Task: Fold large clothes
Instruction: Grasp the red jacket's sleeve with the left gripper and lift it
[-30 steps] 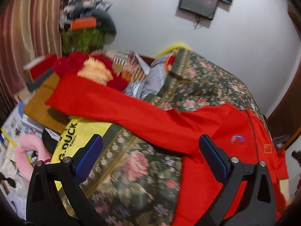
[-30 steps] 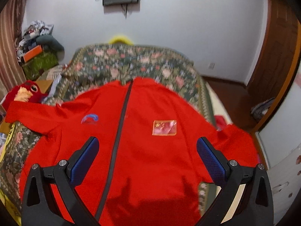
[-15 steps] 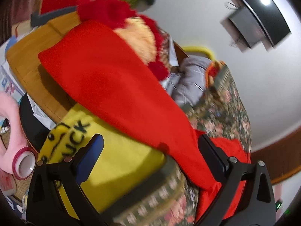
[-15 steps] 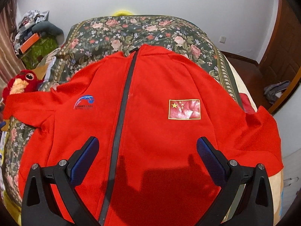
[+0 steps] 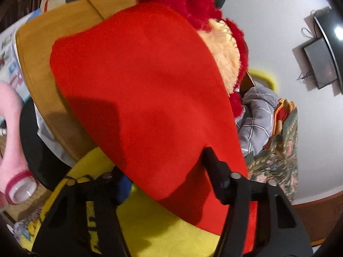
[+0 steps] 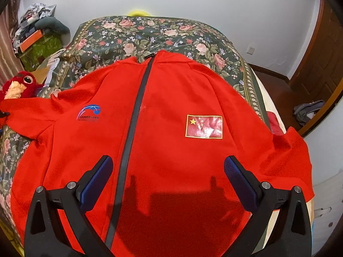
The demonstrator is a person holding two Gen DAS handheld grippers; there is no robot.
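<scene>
A red zip jacket (image 6: 171, 150) lies face up on the floral bedspread (image 6: 150, 32), with a flag patch and a blue logo on the chest. Its left sleeve (image 5: 150, 85) stretches off the bed's side over a yellow cloth. My left gripper (image 5: 167, 175) straddles this sleeve, one finger under it and one on top; the jaws are still apart. My right gripper (image 6: 167, 171) is open and empty, hovering above the jacket's lower front.
A red plush toy (image 5: 203, 10) and a wooden board (image 5: 53, 42) lie past the sleeve's end. The yellow cloth (image 5: 150, 224) lies below the sleeve. A pink plush (image 5: 12, 150) is at the left. Grey bedding (image 5: 257, 117) is bunched beside the bed.
My left gripper has moved in along the sleeve, and its fingers now sit around the cloth. My right gripper has come lower over the jacket.
</scene>
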